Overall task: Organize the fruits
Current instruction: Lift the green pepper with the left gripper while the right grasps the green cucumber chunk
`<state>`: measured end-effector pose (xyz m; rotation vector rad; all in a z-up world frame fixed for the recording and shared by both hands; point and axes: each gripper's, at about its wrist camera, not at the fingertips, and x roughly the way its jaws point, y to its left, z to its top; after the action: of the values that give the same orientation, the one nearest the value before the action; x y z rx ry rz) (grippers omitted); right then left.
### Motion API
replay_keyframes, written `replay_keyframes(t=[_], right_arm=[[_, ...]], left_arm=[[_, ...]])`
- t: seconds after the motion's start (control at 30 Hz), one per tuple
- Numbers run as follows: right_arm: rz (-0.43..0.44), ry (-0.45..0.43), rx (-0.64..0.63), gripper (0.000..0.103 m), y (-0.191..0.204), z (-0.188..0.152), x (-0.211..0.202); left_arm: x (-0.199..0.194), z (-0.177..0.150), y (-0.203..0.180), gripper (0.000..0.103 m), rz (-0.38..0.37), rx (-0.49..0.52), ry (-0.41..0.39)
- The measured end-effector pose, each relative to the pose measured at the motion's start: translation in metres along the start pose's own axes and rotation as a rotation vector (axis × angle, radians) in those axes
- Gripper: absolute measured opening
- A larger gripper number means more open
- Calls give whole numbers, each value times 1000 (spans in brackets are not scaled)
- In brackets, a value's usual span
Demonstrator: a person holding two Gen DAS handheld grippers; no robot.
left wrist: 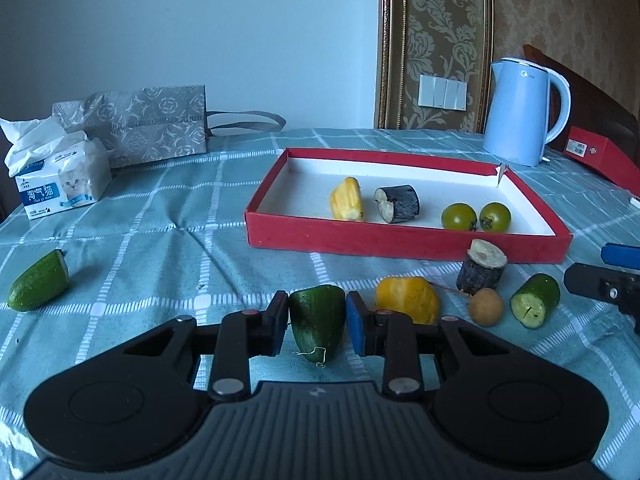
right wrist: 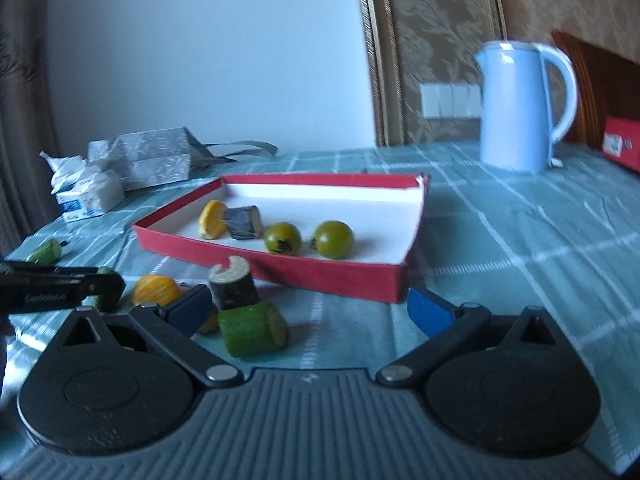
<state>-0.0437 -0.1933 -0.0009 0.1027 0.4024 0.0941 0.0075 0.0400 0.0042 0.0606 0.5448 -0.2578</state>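
Left gripper [left wrist: 317, 328] is pinched on a green cucumber piece [left wrist: 318, 322]; right gripper [right wrist: 310, 312] is spread w/ nothing held. Red tray [left wrist: 404, 240] is seen at 12 o'clock, w/ two green tomatoes [left wrist: 476, 217] inside.

Your cloth [left wrist: 160, 216] is teal with a white check; the tray [left wrist: 400, 242] is red outside, white inside. Far right you have a pale blue kettle [left wrist: 520, 112], far left a grey patterned bag [left wrist: 152, 124].
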Motion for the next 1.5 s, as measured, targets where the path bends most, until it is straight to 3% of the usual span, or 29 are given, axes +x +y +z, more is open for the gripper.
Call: replay_keyframes(t=[0.1,0.33,0.5,0.6,0.7,0.9,1.23,1.5], right_arm=[[22,4,-51,93,8,0,-1],[67,82,-100,85,17,1,11],[72,155,-170,69,31,-1,25],[79,172,-184,66,36,-1,32],[83,186,-186,53,38,0,37],[76,204,-183,37,38,0,42],[65,147,-149,32,31,2,32],[8,149,-2,32,5,5,35]], left_arm=[[0,0,0,31,1,1,-1],[1,0,1,30,1,-7,5],[1,0,1,30,1,-7,5],[1,0,1,30,1,-8,5],[1,0,1,30,1,-7,6],[1,0,1,30,1,-7,6],[2,0,2,30,1,-8,6],[1,0,4,31,-3,-32,-1]])
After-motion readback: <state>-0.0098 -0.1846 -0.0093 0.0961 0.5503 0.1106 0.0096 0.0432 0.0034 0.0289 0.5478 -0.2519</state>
